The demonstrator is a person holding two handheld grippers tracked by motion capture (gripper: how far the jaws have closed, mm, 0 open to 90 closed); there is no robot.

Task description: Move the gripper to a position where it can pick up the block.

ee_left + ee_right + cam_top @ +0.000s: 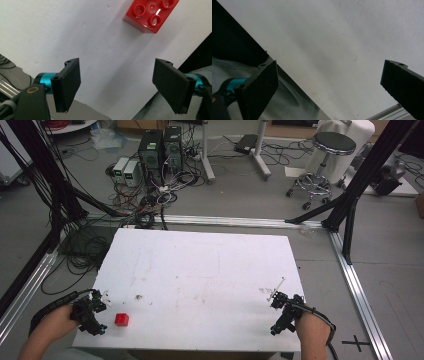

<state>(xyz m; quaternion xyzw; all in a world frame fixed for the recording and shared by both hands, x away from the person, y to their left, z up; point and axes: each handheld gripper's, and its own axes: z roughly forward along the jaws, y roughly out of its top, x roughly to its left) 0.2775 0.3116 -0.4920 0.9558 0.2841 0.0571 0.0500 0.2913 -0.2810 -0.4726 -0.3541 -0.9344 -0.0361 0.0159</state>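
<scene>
Far left, at the near edge of the flat white table top (pixel 200 270): left black two-jaw gripper (pixel 95 312), held in a hand. Jaws spread wide, nothing between them. Same wide gap in the left gripper view (pixel 116 85), with bare white table in the middle.

Just to the right of that gripper: small red plastic building brick (pixel 121 319). Close beside the gripper, not touching it. Sitting flat on the table, near the front edge, in the left corner part. In the left gripper view, brick (pixel 151 13) up ahead and off to the right of the jaws, not lined up between them. Probably a little turn or slide toward that side needed before closing.

Look of the brick: bright red, shiny, four round bumps on top, about as long as wide, so no real long side to fuss over. Easy to pinch from either pair of flat sides, most likely.

Middle of the table: bare, a few small marks.

Far right, near the front edge: right black two-jaw gripper (pixel 282 312), also spread wide and holding nothing. Well apart from the brick. Left gripper much nearer, so likely the one for the grab.
</scene>
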